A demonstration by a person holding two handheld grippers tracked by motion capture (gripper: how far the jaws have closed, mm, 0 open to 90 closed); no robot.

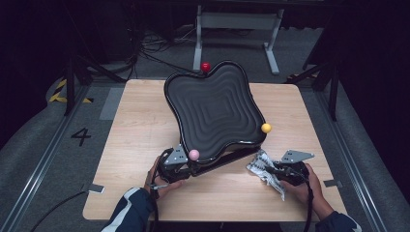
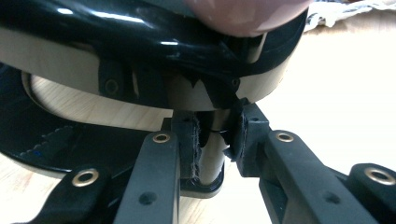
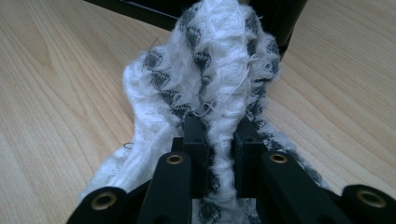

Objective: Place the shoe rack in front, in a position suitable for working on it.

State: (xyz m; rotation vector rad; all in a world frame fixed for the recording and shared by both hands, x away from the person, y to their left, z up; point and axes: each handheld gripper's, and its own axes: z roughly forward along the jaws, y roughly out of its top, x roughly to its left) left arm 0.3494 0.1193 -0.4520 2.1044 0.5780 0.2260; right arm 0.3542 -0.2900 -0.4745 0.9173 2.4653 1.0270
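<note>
A black wavy tray [image 1: 215, 106] stands tilted on the wooden table [image 1: 140, 125], its near edge raised. Its corners carry a pink ball [image 1: 194, 154], a yellow ball [image 1: 266, 128] and a red ball [image 1: 205, 66]. My left gripper [image 1: 186, 166] sits under the pink corner. In the left gripper view it [image 2: 212, 149] is shut on a short post [image 2: 211, 161] beneath the tray rim [image 2: 140, 32], with the pink ball [image 2: 247, 14] just above. My right gripper [image 1: 273, 171] [image 3: 219, 149] is shut on a crumpled white cloth with grey marks [image 1: 260, 166] [image 3: 210, 70], beside the tray's near right edge.
A white metal stand [image 1: 237, 21] and loose cables lie on the floor behind the table. A "4" mark [image 1: 80, 136] is on the floor at the left. The table's front edge runs just below both hands. The tray's dark edge [image 3: 154, 14] lies right behind the cloth.
</note>
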